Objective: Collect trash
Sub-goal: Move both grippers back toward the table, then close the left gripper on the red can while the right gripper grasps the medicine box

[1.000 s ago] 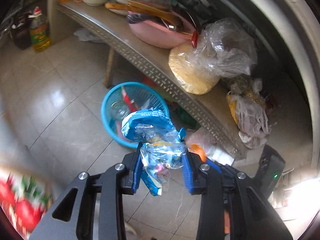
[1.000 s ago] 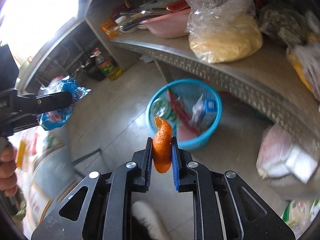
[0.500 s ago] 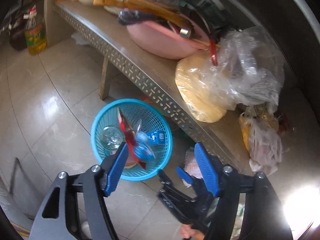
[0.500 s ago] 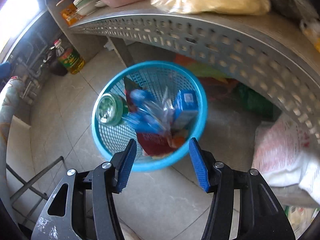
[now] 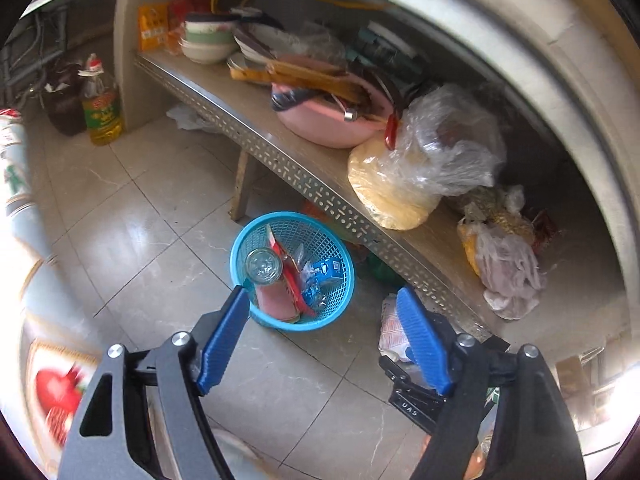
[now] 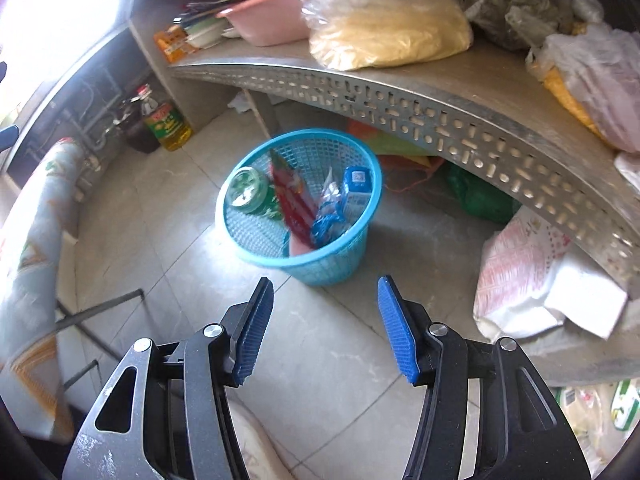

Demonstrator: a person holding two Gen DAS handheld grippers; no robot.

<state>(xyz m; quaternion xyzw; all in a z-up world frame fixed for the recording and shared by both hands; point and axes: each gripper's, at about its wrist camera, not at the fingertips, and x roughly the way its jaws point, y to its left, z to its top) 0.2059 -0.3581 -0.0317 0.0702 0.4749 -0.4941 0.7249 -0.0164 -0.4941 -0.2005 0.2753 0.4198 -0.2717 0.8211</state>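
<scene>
A round blue mesh basket point(image 5: 345, 292) point(image 6: 334, 266) stands on the tiled floor in front of a metal shelf. Inside it are a clear jar point(image 5: 263, 266) point(image 6: 247, 191), a red wrapper point(image 5: 289, 278) point(image 6: 292, 198), a crumpled blue plastic wrapper point(image 5: 311, 286) point(image 6: 329, 222) and a small blue-and-white carton point(image 5: 329, 268) point(image 6: 356, 192). My left gripper point(image 5: 322, 294) hangs above the basket's near rim; its jaws are opening and nothing is between them. My right gripper point(image 6: 325, 282) stands open and empty just short of the basket.
The perforated metal shelf point(image 5: 304, 180) point(image 6: 440, 116) overhangs the basket and carries a pink basin point(image 5: 320, 128) and a bag of yellow food point(image 5: 400, 192). An oil bottle point(image 6: 168, 128) stands at the far left. A white and pink sack point(image 6: 520, 276) lies to the right.
Both grippers have opened. The blue wrapper has left my left jaws and now lies in the basket; the orange peel is gone from my right jaws. Both grippers have drawn back from the basket.
</scene>
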